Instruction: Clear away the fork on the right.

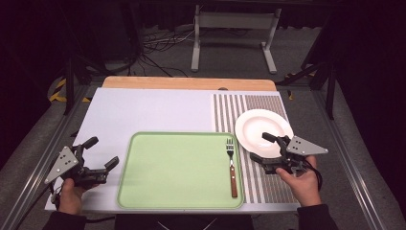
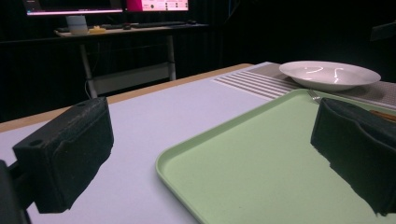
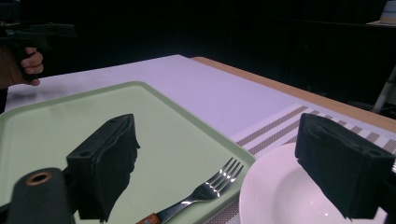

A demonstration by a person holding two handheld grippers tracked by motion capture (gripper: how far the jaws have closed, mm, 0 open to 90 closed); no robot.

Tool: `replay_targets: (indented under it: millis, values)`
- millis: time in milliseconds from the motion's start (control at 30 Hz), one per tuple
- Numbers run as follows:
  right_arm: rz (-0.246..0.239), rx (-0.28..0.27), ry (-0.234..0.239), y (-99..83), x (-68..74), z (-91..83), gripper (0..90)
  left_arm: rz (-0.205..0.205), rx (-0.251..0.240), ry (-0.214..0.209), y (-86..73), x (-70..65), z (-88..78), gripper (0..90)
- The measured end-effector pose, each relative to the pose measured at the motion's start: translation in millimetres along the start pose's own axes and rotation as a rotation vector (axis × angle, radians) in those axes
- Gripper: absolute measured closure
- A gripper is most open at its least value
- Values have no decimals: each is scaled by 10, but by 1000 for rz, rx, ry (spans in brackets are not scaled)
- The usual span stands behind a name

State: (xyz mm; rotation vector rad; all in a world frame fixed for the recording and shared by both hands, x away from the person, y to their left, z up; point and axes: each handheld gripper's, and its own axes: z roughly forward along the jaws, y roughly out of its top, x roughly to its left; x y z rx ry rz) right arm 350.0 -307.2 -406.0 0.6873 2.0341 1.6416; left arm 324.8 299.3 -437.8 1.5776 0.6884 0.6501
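Note:
A pale green tray (image 1: 177, 167) lies at the table's near middle. Along its right side rests a fork (image 1: 231, 165) with a wooden handle, tines pointing away from me. A white plate (image 1: 261, 127) sits on the striped placemat (image 1: 230, 110) to the right of the tray. My left gripper (image 1: 102, 152) hovers just left of the tray, open and empty; in the left gripper view the tray (image 2: 261, 158) and plate (image 2: 329, 74) lie ahead. My right gripper (image 1: 259, 146) is at the plate's near edge, open, with the fork (image 3: 210, 186) and plate (image 3: 275, 200) seen between its jaws.
A white mat (image 1: 143, 112) covers most of the wooden tabletop (image 1: 186, 82). Beyond the table stand a metal frame (image 1: 234, 38) and loose cables on the floor. A desk with monitors (image 2: 107, 7) shows far off in the left gripper view.

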Motion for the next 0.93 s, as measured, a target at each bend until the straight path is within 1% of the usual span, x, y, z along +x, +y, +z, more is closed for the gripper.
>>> replay_targets:
  millis: [167,267,333,433,533,567,600,633,667,767,933]
  values:
    - [7,-33,-17,-94,-16,-75,137,2,1,0,1,2,-6,1]
    - [23,-50,-28,-189,-24,-112,135,2,-1,3,-1,-1,-3,0]
    - [16,-38,-32,-243,-8,-122,135,4,1,1,1,0,-8,0]
    - [14,-50,-37,-303,7,-134,136,4,-1,1,2,0,-10,1]
    - [7,-42,-63,-374,-1,-147,138,5,-4,1,2,2,-9,0]
    - [15,-54,-73,-402,-13,-148,144,3,-4,2,2,1,-9,0]
    - [26,-58,-100,-456,-49,-153,146,5,-5,2,2,1,-10,0]
    - [26,-58,-100,-456,-49,-153,146,5,-5,2,2,1,-10,0]
    - [32,-53,-116,-483,-64,-162,146,5,-6,1,3,0,-11,0]
    - [38,-54,-114,-493,-66,-167,141,5,-4,1,0,-2,-2,0]
    - [37,-43,-112,-503,-69,-161,133,8,-2,0,1,-1,-7,0]
